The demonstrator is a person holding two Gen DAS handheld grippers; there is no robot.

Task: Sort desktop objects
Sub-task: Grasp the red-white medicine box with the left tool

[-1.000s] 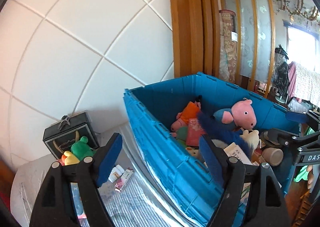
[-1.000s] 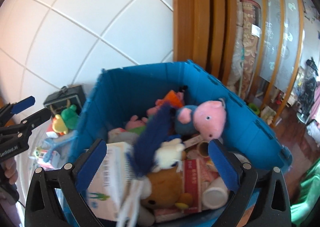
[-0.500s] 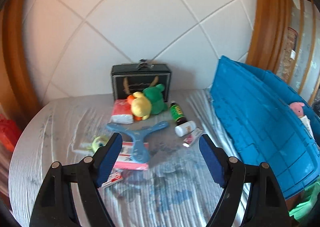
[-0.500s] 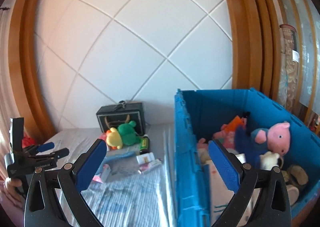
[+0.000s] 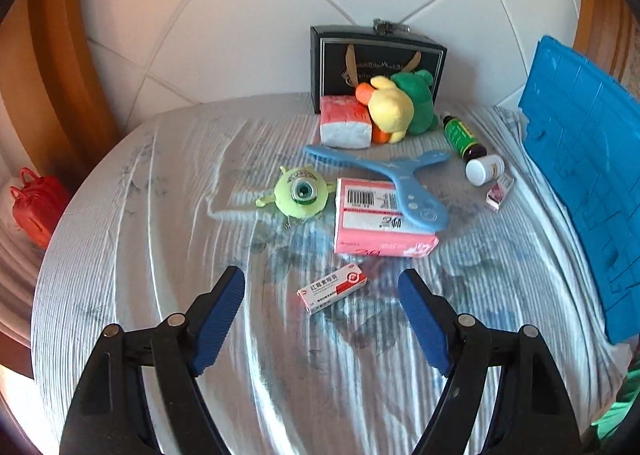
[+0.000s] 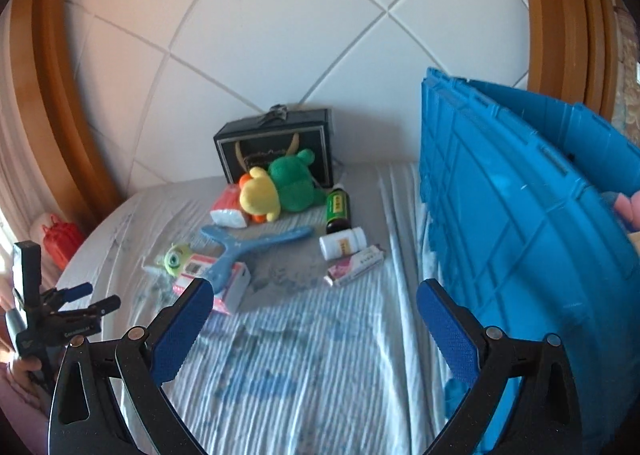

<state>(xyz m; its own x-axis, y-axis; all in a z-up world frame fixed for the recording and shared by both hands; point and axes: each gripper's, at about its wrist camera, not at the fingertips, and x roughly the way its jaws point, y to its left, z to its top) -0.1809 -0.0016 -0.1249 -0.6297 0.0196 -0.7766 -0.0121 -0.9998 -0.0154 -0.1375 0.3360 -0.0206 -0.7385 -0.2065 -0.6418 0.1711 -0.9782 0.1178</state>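
A small red-and-white medicine box [image 5: 333, 288] lies on the striped desk [image 5: 140, 215], just ahead of the left claw [image 5: 322, 317], jaws wide and empty. The right claw [image 6: 312, 329], also open and empty, hovers beside the blue crate [image 6: 520, 235].

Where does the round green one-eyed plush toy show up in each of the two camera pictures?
Left wrist view: the round green one-eyed plush toy lies left of centre, beside the pink tissue pack.
Right wrist view: it lies at lower left, partly blurred.
Shared landmark: the blue three-armed plastic boomerang lying over the pack.
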